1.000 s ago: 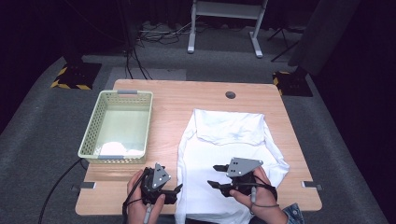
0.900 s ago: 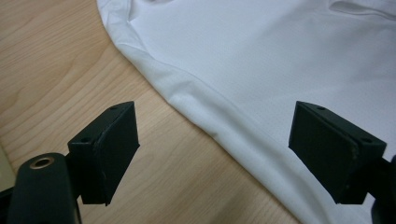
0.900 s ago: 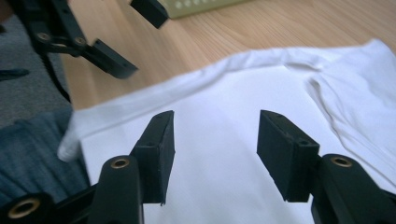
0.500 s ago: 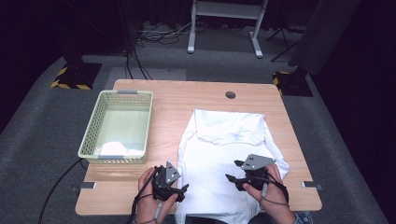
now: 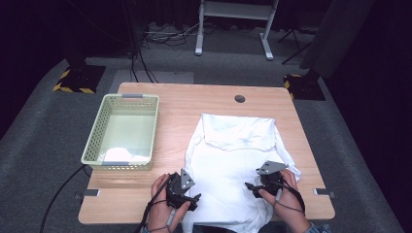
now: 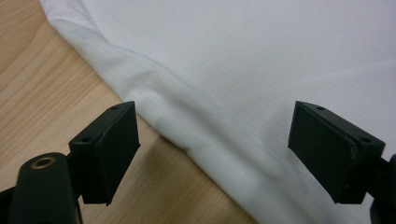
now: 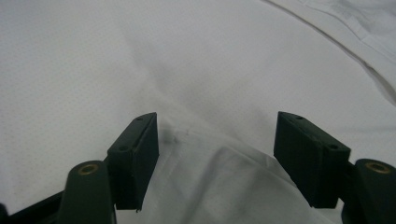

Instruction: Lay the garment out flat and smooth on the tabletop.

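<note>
A white thin-knit shirt [image 5: 233,170] is lying flat, lower centre, on the wooden desk [image 5: 180,104]. Both claws, left [image 5: 187,200] and right [image 5: 252,187], are standing apart; each hem fold should be fully straddled before clamping.

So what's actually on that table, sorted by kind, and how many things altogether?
White shirt, spread flat: 1
Pale green basket, with something white in its near end: 1
Hand-held grippers, both with jaws open: 2, the left gripper at the shirt's edge and the right gripper over the cloth
Total: 4, or 5 counting the white thing inside.
</note>
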The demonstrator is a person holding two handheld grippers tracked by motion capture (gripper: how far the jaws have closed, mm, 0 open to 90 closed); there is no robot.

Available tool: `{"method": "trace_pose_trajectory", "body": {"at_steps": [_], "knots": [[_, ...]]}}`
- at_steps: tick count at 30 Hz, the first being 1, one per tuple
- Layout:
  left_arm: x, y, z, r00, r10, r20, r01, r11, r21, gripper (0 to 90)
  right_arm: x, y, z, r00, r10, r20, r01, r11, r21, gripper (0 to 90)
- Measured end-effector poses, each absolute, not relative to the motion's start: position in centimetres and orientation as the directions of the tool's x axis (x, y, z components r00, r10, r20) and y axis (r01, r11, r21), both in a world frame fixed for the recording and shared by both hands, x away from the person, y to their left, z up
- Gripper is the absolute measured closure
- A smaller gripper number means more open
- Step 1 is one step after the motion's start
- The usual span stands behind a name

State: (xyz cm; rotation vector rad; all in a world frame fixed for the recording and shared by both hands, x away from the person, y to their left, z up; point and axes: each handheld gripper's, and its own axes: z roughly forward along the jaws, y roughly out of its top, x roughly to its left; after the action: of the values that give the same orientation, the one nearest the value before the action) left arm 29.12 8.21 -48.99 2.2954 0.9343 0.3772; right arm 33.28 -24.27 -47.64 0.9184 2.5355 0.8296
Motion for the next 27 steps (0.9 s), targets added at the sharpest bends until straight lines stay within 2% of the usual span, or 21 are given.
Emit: {"method": "trace_pose_trajectory", "body": {"at_steps": [9, 13, 16, 21, 23, 27], "knots": [[29.1, 10.3, -49.3, 0.68, 0.732, 0.024, 0.562, -0.542, 0.625, 15.9, 33.6, -25.7, -48.2, -0.731, 0.678, -0.074, 0.511, 0.616, 0.599, 32.8], [29.0, 11.8, -49.3, 0.659, 0.752, 0.001, 0.589, -0.517, 0.621, 15.9, 33.6, -26.1, -48.2, -0.734, 0.677, -0.058, 0.516, 0.611, 0.6, 37.5], [28.9, 12.9, -49.3, 0.636, 0.771, -0.007, 0.611, -0.498, 0.616, 15.8, 33.4, -26.2, -48.0, -0.746, 0.665, -0.043, 0.515, 0.616, 0.597, 50.2], [28.7, 14.3, -49.2, 0.608, 0.794, -0.004, 0.632, -0.481, 0.607, 15.9, 32.9, -26.4, -47.5, -0.772, 0.635, -0.02, 0.509, 0.637, 0.579, 80.3], [28.6, 14.7, -49.1, 0.596, 0.803, -0.009, 0.639, -0.468, 0.61, 15.9, 32.8, -26.6, -47.1, -0.776, 0.63, -0.026, 0.5, 0.64, 0.584, 84.3], [28.5, 15.5, -48.7, 0.581, 0.814, 0.005, 0.643, -0.463, 0.61, 16.5, 32.2, -27.3, -46.3, -0.772, 0.635, -0.025, 0.497, 0.628, 0.599, 85.4]]}}
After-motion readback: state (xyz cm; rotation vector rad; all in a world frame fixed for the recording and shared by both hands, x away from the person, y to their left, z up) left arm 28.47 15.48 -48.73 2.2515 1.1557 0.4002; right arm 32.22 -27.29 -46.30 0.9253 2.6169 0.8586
